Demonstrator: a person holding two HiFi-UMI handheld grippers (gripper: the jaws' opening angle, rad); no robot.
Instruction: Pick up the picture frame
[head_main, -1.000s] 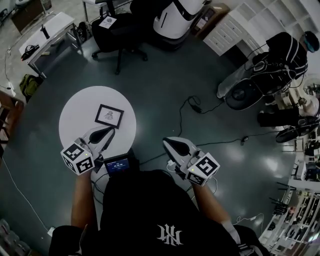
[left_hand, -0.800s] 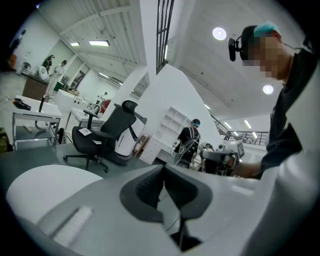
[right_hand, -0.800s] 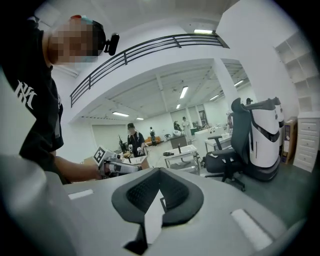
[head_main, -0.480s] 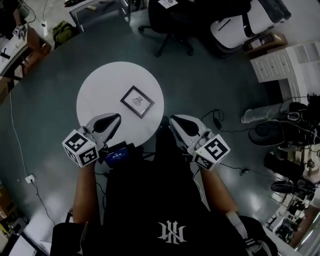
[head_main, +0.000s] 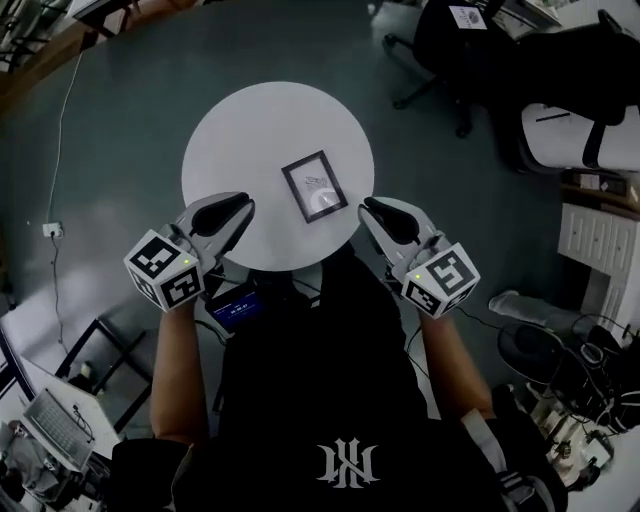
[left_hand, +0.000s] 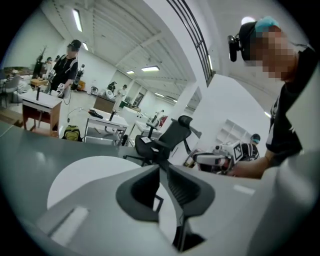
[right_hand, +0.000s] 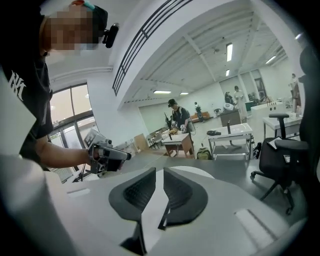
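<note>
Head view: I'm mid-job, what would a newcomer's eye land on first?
The round white table stands out bright against the dark floor, with the small black picture frame lying flat on it, right of centre. The left gripper and right gripper sit by the table's near edge, one on each side of the frame. Their jaws have just been opening and are slightly apart, with nothing between them.

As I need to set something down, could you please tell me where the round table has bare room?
The round table is bare across its far half and left side, between its rim and the picture frame. Only right of centre, toward the near edge, is taken, by the frame.
</note>
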